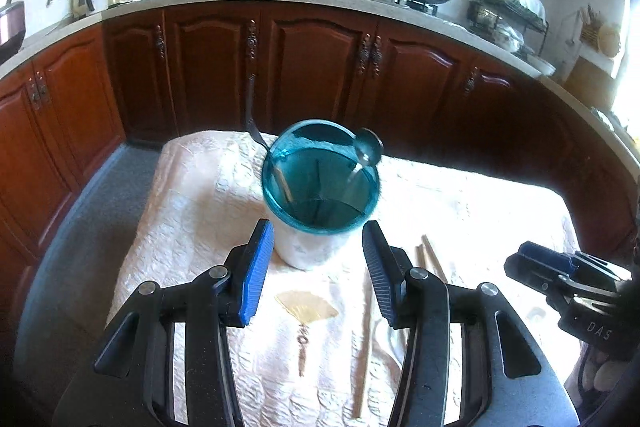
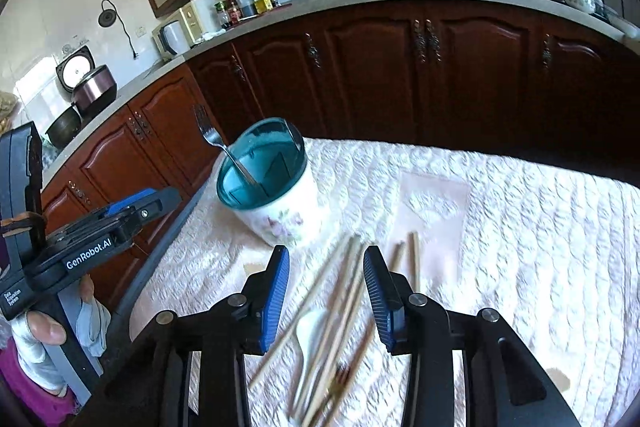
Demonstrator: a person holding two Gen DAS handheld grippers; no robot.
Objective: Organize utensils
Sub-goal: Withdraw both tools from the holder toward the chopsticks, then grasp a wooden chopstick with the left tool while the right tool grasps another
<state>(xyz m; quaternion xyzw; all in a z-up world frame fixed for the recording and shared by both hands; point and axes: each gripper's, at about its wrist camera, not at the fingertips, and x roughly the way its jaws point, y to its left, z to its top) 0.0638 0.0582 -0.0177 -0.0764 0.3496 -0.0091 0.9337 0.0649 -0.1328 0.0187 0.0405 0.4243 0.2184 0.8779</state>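
Collecting step, by the look of it: fork (image 2: 208, 137) and spoon (image 1: 370, 149) already standing in the utensil holder (image 2: 276, 199), loose chopsticks (image 2: 340, 307) and a white plastic spoon (image 2: 308, 327) not yet gathered. Right gripper (image 2: 326, 291) poised over the pile, jaws partly apart, nothing pinched, chopsticks lying between and beneath the blue pads (image 2: 276, 303). Next move, most likely: lower, close on one or two sticks near mid-length, lift, carry to the holder just ahead and left. Left gripper (image 1: 318, 271) gaping fairly wide and empty, holder directly ahead of its fingertips, near but not touching. A further chopstick (image 1: 364, 347) flat on the quilted cloth (image 2: 520, 247) below its right finger.
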